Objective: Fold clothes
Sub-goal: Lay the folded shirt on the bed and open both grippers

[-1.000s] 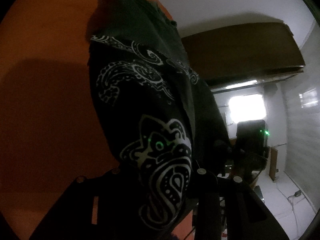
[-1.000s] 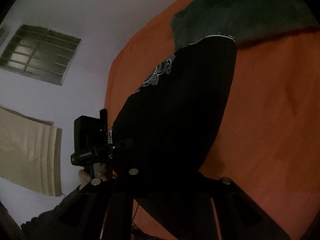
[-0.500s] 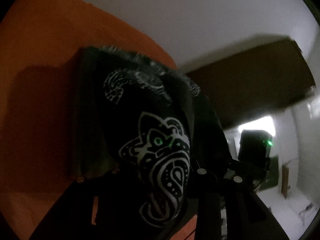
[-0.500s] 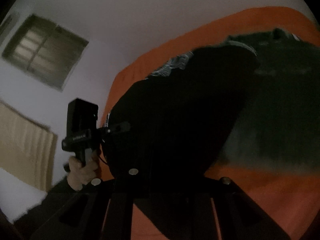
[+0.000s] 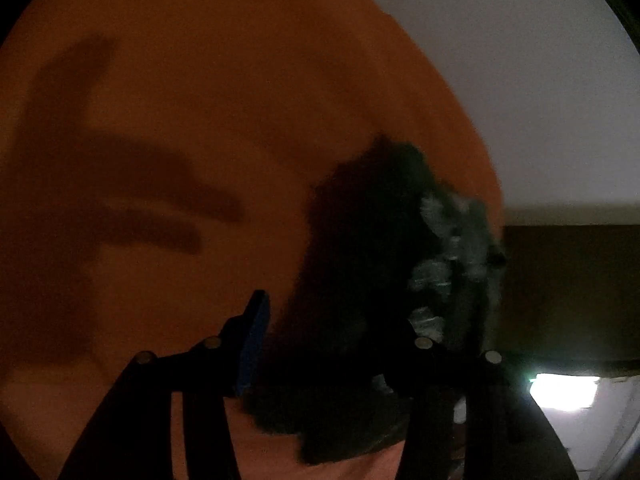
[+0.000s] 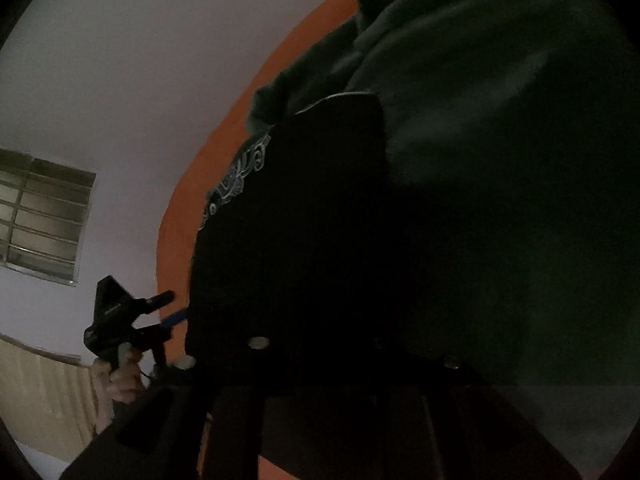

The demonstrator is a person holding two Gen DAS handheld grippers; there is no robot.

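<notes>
Mid-fold. Dark printed garment point(image 5: 360, 280) bunched at 4 o'clock on orange bedsheet point(image 5: 180, 120), fold not laid flat. Left gripper point(image 5: 332, 360) jaws parted, cloth between. Right gripper point(image 6: 352, 356) buried under cloth; grip unreadable. Smoothing, further folds left.
</notes>
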